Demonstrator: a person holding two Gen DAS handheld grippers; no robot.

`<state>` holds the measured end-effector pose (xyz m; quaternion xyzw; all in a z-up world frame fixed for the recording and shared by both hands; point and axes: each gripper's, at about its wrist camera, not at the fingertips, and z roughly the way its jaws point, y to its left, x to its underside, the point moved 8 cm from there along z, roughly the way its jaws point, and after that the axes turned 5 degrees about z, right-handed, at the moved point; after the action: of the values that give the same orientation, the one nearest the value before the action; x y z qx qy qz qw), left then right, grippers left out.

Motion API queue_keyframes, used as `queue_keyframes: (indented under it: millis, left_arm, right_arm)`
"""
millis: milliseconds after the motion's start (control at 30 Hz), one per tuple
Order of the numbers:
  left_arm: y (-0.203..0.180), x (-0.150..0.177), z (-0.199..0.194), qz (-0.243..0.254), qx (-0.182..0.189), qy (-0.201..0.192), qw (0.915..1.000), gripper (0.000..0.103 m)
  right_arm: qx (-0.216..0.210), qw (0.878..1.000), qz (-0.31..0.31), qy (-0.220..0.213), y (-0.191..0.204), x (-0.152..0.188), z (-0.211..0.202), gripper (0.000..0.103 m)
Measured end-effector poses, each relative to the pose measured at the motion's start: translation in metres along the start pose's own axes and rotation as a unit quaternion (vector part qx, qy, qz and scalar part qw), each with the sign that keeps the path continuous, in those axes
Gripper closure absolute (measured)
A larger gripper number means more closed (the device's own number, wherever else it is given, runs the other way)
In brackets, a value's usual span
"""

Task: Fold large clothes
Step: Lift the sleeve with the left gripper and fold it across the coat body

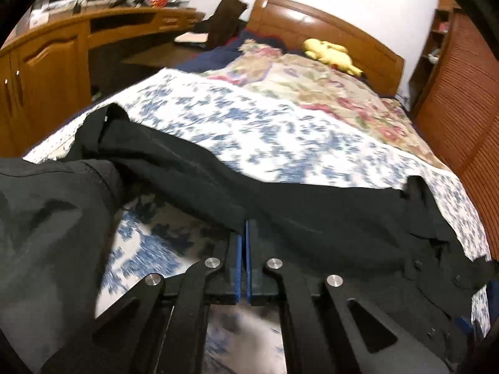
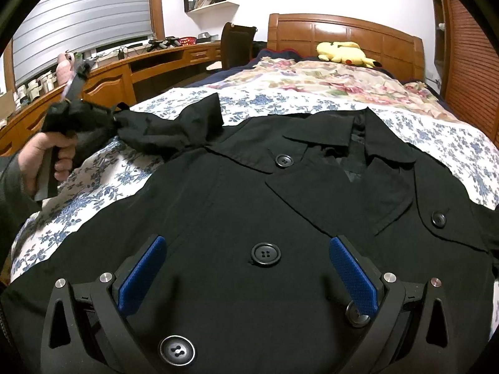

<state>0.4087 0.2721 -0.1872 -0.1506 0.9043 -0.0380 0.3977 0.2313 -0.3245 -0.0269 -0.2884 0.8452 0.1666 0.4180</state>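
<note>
The black coat [image 2: 249,187] covers the near part of the bed [image 2: 421,124], spread from the foot almost to the flowered quilt [image 2: 312,78]. Bare blue-flowered sheet [image 2: 93,180] lies open to the coat's left and in a band beyond its collar, giving room to pass there. The left claw [image 2: 117,121], lifted over that left strip with a sleeve [image 2: 174,124] pinched in it, takes up part of the gap. The right claw [image 2: 248,265], fingers spread, hangs just over the coat's front. Further up, a yellow plush toy [image 2: 343,51] lies against the headboard [image 2: 343,29]. A wooden worktop [image 2: 109,71] runs along the left side, a slatted wardrobe [image 2: 467,62] closes the right.
</note>
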Motion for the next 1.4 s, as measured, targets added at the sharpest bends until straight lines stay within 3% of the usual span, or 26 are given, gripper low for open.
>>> queue_keyframes:
  millis: [367, 633, 700, 833, 967, 1167, 1400]
  left_arm:
    - [-0.101, 0.031, -0.077, 0.107, 0.058, 0.007, 0.9926, 0.101]
    - [-0.113, 0.049, -0.084, 0.141, 0.050, 0.032, 0.9882, 0.100]
    - [-0.110, 0.048, -0.086, 0.137, 0.052, 0.030, 0.9887, 0.087]
    - [-0.101, 0.042, -0.093, 0.129, 0.060, 0.013, 0.9897, 0.071]
    - [-0.085, 0.037, -0.086, 0.124, 0.048, 0.013, 0.9910, 0.066]
    - [-0.056, 0.019, -0.074, 0.099, 0.031, 0.003, 0.9946, 0.037]
    - [-0.019, 0.020, -0.031, 0.067, -0.006, 0.033, 0.9972, 0.032]
  right_arm:
    - [0.000, 1.000, -0.005, -0.015, 0.001, 0.000, -0.006, 0.000]
    - [0.001, 1.000, -0.008, -0.015, 0.001, 0.001, -0.006, 0.000]
    - [0.001, 1.000, -0.010, -0.015, 0.002, 0.001, -0.005, 0.000]
    - [0.003, 1.000, -0.014, -0.014, 0.003, 0.002, -0.005, 0.000]
    - [0.004, 1.000, -0.017, -0.014, 0.003, 0.002, -0.005, 0.000]
    - [0.005, 1.000, -0.020, -0.013, 0.004, 0.002, -0.005, 0.000]
    - [0.005, 1.000, -0.021, -0.013, 0.003, 0.002, -0.005, 0.000]
